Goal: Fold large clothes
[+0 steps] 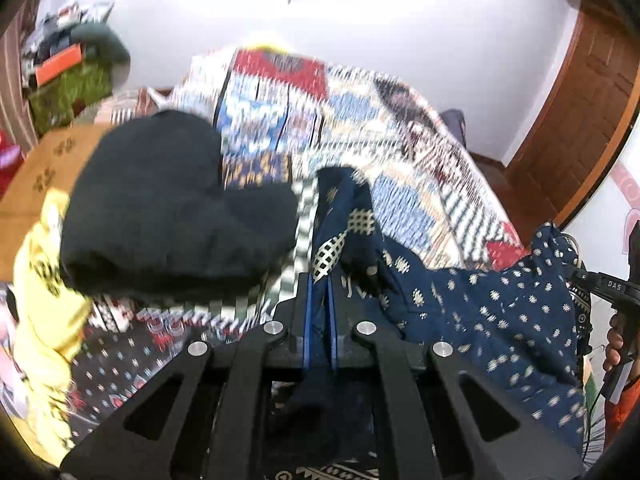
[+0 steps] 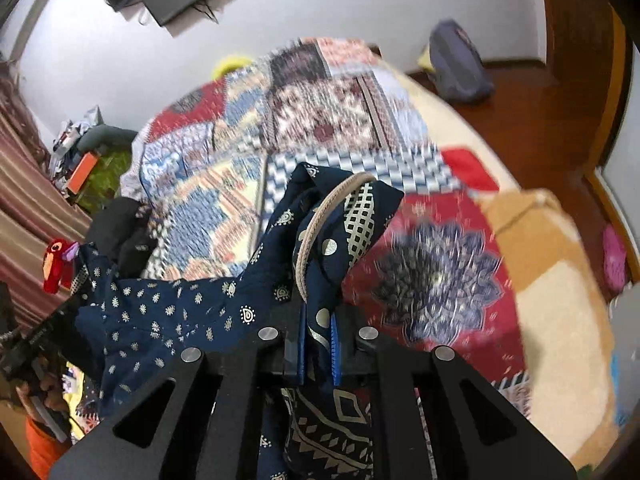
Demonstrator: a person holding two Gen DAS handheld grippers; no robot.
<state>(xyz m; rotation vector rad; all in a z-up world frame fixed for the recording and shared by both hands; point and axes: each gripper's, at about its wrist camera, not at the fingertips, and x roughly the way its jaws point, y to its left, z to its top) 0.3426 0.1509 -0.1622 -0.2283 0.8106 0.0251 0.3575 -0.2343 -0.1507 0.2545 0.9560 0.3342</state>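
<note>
Navy printed garment (image 1: 480, 312) hangs above the patchwork quilt (image 1: 360, 120), pinched at one edge between the closed fingers of the left gripper (image 1: 320, 280), sagging toward 3 o'clock, its trimmed edge clamped likewise in the right gripper (image 2: 318, 312), cloth trailing to 9 o'clock.

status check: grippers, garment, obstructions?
Left gripper and right gripper both shut on navy printed garment, stretched between them over patchwork quilt. Black clothing pile sits left.

1 navy printed garment (image 1: 500, 312), 2 grippers (image 1: 319, 280) (image 2: 318, 320), 1 patchwork quilt (image 2: 224, 184), 1 black garment (image 1: 168, 204), 1 yellow garment (image 1: 44, 304)
</note>
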